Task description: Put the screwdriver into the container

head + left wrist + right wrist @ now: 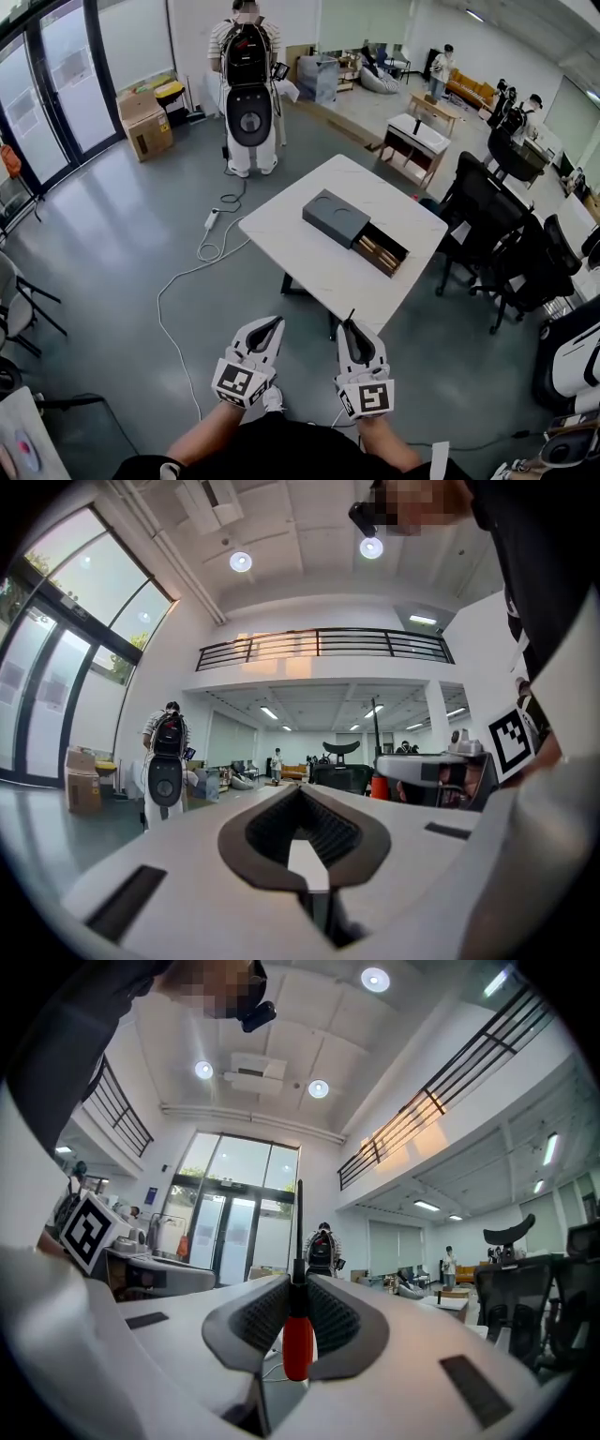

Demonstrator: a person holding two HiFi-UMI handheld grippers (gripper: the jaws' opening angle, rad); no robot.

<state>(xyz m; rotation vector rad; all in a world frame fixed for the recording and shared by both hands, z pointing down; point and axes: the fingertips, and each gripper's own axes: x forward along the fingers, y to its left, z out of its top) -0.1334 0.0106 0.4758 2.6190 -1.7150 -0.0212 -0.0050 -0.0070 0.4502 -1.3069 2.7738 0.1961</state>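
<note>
Right gripper (298, 1281): clamped on red-handled screwdriver (297, 1342), shaft upright. Left gripper (300, 799): jaws together. Open floor (131, 253) ahead. White table (309, 267), 12 o'clock, corner nearest, bearing grey container (335, 217), drawer (382, 251) pulled toward 4 o'clock. Office chairs (487, 220) near the table's right edge.

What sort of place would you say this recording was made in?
Most likely a large open-plan office or lab hall: black office chairs crowd the floor beside the white table, tall glass entrance doors line one wall, and a railed mezzanine runs under a high ceiling.
</note>
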